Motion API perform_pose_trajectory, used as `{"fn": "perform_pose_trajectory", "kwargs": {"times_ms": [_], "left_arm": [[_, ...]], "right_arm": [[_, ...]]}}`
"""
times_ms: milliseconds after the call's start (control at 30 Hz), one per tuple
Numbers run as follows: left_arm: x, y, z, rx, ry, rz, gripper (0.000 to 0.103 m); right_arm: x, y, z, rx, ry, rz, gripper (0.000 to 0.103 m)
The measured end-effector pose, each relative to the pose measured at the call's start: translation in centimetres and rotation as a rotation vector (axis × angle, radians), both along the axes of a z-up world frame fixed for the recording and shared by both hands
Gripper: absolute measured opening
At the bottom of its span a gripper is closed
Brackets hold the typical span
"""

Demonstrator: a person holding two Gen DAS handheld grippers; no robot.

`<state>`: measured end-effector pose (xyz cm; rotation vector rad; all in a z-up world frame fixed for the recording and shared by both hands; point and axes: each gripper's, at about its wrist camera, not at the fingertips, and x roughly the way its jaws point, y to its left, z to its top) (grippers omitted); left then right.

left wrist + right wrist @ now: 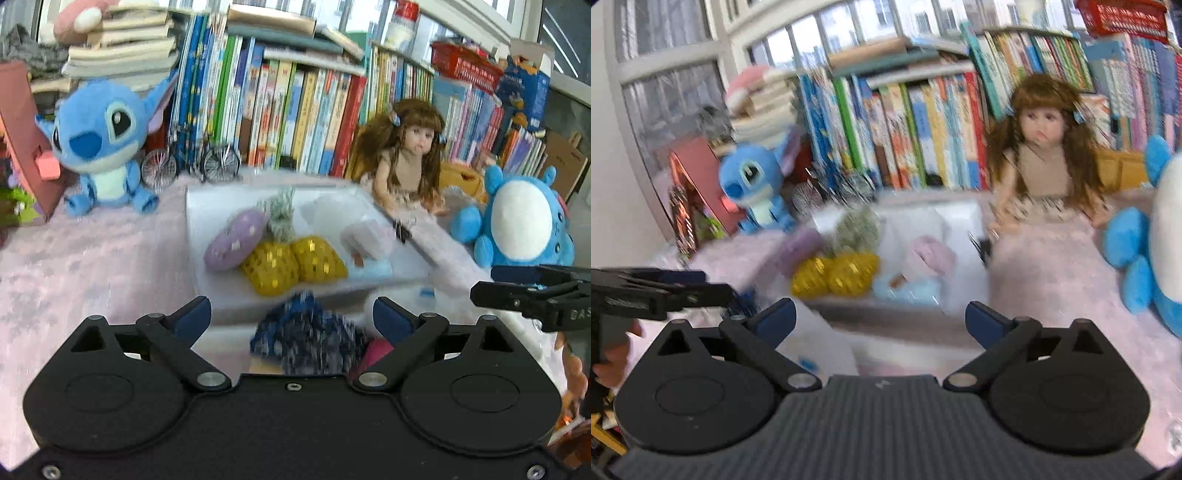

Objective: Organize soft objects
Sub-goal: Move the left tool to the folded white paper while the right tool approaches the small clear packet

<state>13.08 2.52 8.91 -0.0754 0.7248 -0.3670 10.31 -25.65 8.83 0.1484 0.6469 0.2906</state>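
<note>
In white tray [221, 291]: plump sequinned cushions [291, 264]

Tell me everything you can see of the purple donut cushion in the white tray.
The purple donut cushion is a soft plush ring, lilac with small pale specks and a dimpled centre. It sits tilted at the left end of the white tray, leaning up toward the greenish-grey fluffy item behind it. Its lower right edge touches a yellow sequinned pouch. No gripper touches it.

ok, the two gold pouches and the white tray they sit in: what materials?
Gold pouches: look like soft fabric, metallic sheen with glinting sequin-like spots, plump like stuffed bags. White tray: smooth, matte, rigid-looking with straight walls; probably plastic or foam board, blur leaves it open.
</note>
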Motion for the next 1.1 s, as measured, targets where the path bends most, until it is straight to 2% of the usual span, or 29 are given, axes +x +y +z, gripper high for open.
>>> {"fn": "perform_pose_trajectory", "kwargs": {"times_ms": [33,100,167,267,333,433,533,667,800,900,1000,1100], "left_arm": [[-0.2,0.1,-0.1,0.009,0.02,-0.009,0.094],[-0.6,0.3,-0.3,0.051,0.061,-0.021,0.086],[-0.9,0.2,-0.5,0.089,0.091,-0.035,0.073],[-1.5,0.1,-1.1,0.115,0.142,-0.07,0.067],[-1.7,0.0,-1.5,0.097,0.186,-0.095,0.063],[-1.7,-0.1,-1.9,0.055,0.228,-0.103,0.063],[-2.0,-0.5,-2.1,0.063,0.215,-0.108,0.063],[-1.5,-1.1,-2.8,0.077,0.241,-0.098,0.063],[-0.6,-2.0,-3.8,0.11,0.284,-0.097,0.063],[-0.3,-2.4,-4.3,0.124,0.304,-0.09,0.062],[0.0,-2.6,-4.8,0.12,0.323,-0.081,0.057],[0.4,-2.5,-5.3,0.091,0.357,-0.085,0.048]], "right_arm": [[-0.2,-0.2,-0.1,-0.02,0.024,-0.008,0.102],[-0.5,-0.5,-0.3,-0.058,0.072,-0.024,0.102],[-0.7,-0.9,-0.4,-0.086,0.124,-0.042,0.102],[-1.0,-1.4,-0.6,-0.104,0.172,-0.044,0.101],[-1.2,-1.4,-1.0,-0.14,0.197,-0.051,0.099],[-1.2,-1.3,-1.6,-0.179,0.219,-0.06,0.097],[-1.4,-1.4,-2.0,-0.174,0.21,-0.079,0.096],[-2.1,-1.1,-2.3,-0.192,0.17,-0.087,0.096],[-1.4,-0.6,-3.3,-0.235,0.222,-0.093,0.094],[-0.4,-0.9,-4.1,-0.229,0.276,-0.105,0.09],[0.4,-1.4,-5.1,-0.2,0.331,-0.126,0.087],[0.5,-1.4,-5.8,-0.199,0.344,-0.119,0.085]]}}
